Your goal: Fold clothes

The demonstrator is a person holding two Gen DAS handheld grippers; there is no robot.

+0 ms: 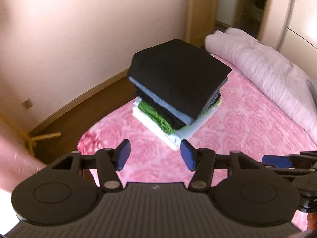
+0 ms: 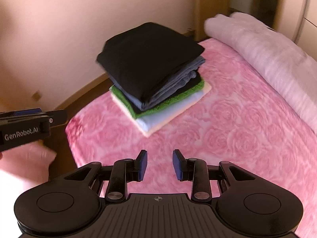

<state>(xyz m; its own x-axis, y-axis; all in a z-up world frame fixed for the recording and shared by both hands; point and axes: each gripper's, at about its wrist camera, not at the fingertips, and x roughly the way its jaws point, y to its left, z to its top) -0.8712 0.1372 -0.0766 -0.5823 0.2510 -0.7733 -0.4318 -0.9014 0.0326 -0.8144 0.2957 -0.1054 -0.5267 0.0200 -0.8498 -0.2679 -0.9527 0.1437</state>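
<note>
A stack of folded clothes (image 1: 176, 91) rests near the corner of a bed with a pink rose-patterned blanket (image 1: 227, 134). A black garment lies on top, with grey-blue, black, green and white pieces under it. In the right wrist view the stack (image 2: 154, 75) sits ahead of my fingers. My left gripper (image 1: 155, 154) is open, with nothing between its blue pads, just short of the stack's near corner. My right gripper (image 2: 159, 164) is open too, holding nothing, over bare blanket (image 2: 227, 138). Each gripper shows at the edge of the other's view.
A rolled pale pink quilt (image 1: 263, 75) lies along the right side of the bed. A wooden floor (image 1: 83, 107) and a pink wall lie past the bed's left edge. A wooden stand (image 1: 39, 138) is on the floor. A wardrobe (image 1: 200, 10) stands behind.
</note>
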